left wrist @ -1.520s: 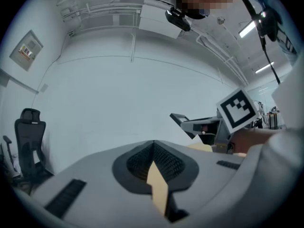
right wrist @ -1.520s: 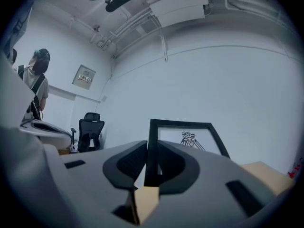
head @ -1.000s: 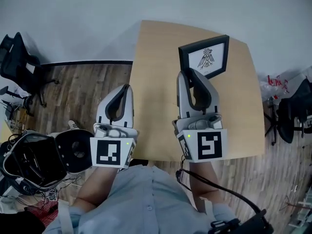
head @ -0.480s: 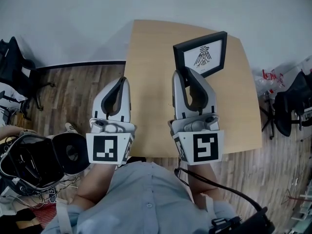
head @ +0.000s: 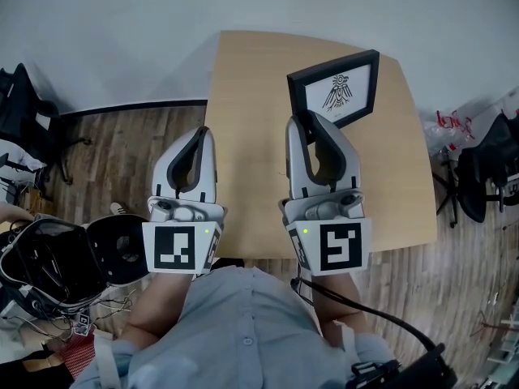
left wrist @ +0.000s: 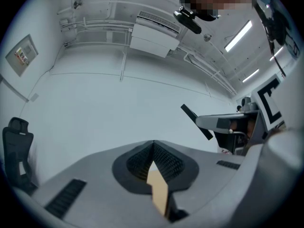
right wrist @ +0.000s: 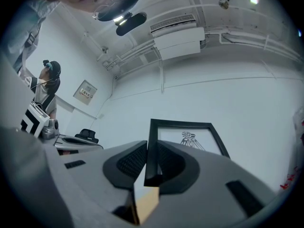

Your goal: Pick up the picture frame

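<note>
Over the wooden table (head: 251, 96), the right gripper (head: 310, 122) clamps the black picture frame (head: 336, 90) by its left edge, holding it upright. The left gripper (head: 201, 134) hangs alongside, jaws together, empty.

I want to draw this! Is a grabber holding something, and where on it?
The right gripper pinches the black-framed bird picture frame by its left edge. The left gripper holds nothing.

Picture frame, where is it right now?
In the head view the picture frame is upright, right of centre over the table, its left edge between the jaws of the right gripper.
</note>
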Available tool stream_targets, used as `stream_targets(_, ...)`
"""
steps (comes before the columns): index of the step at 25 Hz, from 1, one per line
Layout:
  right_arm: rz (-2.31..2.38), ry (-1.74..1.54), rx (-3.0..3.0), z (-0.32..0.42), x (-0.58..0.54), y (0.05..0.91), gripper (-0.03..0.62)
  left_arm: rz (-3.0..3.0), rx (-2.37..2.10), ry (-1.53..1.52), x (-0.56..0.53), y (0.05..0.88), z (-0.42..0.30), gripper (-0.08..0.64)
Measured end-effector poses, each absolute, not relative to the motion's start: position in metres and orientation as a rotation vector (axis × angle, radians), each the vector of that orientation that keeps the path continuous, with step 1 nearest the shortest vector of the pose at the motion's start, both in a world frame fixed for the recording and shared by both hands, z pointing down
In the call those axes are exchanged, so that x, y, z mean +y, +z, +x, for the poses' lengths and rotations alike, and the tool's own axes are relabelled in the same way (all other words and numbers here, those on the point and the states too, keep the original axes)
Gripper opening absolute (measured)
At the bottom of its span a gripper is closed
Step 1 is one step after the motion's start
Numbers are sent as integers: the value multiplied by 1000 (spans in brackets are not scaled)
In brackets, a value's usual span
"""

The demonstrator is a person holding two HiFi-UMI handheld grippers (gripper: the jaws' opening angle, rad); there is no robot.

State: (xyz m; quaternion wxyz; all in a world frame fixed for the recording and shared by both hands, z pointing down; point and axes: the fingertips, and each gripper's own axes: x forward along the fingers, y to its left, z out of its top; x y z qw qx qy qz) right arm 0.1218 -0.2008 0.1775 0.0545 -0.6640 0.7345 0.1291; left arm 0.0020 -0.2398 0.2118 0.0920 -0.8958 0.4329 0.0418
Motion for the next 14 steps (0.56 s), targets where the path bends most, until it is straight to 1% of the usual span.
stream_targets(14,-2033,394,2237,123,-199,179,63,-2665,1274,127,-238,211,4,2)
